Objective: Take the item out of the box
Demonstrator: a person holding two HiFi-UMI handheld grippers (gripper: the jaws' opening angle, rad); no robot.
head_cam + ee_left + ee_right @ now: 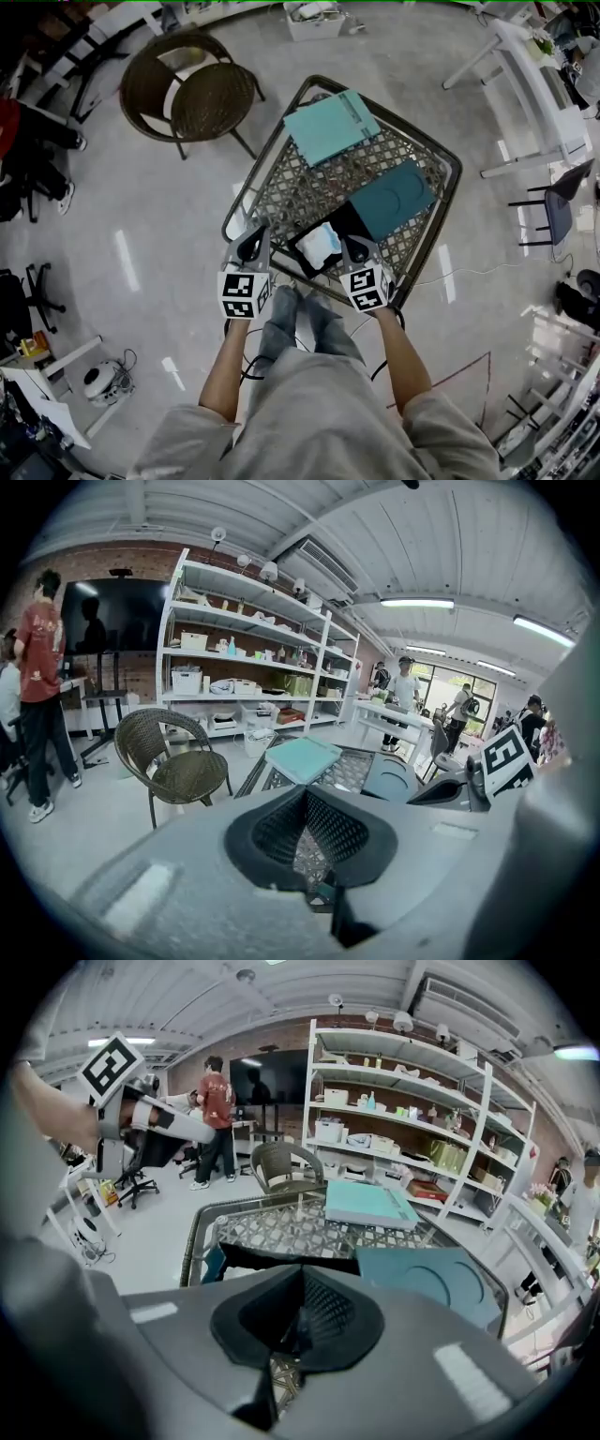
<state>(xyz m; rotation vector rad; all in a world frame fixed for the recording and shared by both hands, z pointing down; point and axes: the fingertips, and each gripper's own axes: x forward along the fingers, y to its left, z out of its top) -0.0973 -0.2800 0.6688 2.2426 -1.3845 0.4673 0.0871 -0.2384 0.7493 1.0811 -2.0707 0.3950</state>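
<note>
An open black box [349, 220] lies at the near edge of the lattice table [246, 187], with a white and pale blue item [321, 242] inside it. My right gripper [357, 249] hovers over the box's right side, jaws shut and empty. My left gripper [251, 246] is just left of the box, over the table's edge, also shut with nothing in it. In the right gripper view the black box [281, 1258] lies just beyond my jaws [300, 1321], and the gripper body hides the item. The left gripper [305, 827] looks across the table.
A light teal flat box [330, 125] lies at the table's far side and a dark teal lid [392, 199] beside the black box. A wicker chair [187, 94] stands to the far left. People stand by shelves [253, 667] in the background.
</note>
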